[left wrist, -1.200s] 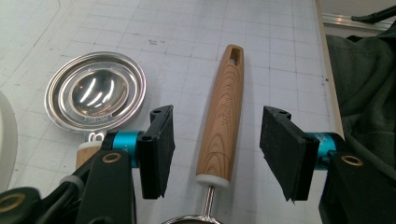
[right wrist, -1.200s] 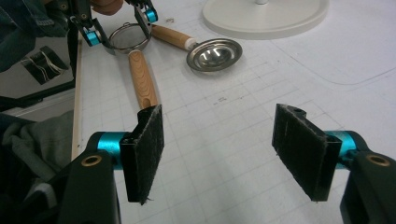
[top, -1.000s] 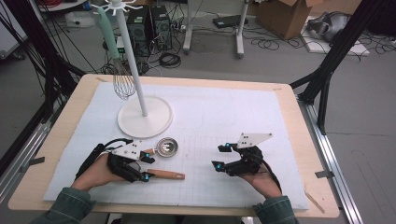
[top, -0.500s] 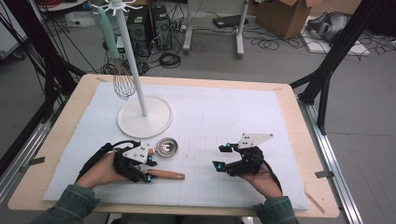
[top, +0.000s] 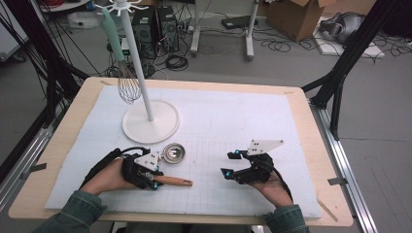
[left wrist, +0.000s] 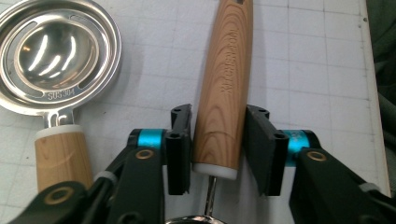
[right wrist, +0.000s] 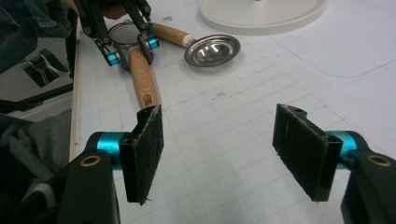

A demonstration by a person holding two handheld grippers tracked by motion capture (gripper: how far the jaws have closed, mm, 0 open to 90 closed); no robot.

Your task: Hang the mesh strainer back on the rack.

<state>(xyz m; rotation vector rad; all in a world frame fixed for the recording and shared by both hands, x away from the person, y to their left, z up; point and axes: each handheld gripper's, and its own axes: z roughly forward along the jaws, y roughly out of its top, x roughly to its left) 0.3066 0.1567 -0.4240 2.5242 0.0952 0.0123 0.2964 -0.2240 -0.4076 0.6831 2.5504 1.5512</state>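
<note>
Wooden handle sits between the left gripper's pads

Wood-grained and round, the long wooden utensil handle (left wrist: 223,88) lies flat on the white gridded mat (top: 223,126) at the near left of the bench (top: 311,121), its free end pointing right. The left gripper (left wrist: 218,149) straddles it close to the white collar where a thin metal shank begins. One pad (left wrist: 180,149) looks to be against the wood, the other stands a little off it, so the jaws are narrowed around the handle but I cannot tell that they clamp it. Just beside it, on the far side, lies a shiny steel slotted bowl on a second short wooden handle (top: 175,153). Farther back on the left stands a white hook stand with a round base (top: 150,124), and a wire whisk with a pale green handle (top: 127,82) hangs from it. To the right, well apart, the right gripper (right wrist: 224,149) hovers over bare mat with its jaws spread wide and nothing between them.
</note>
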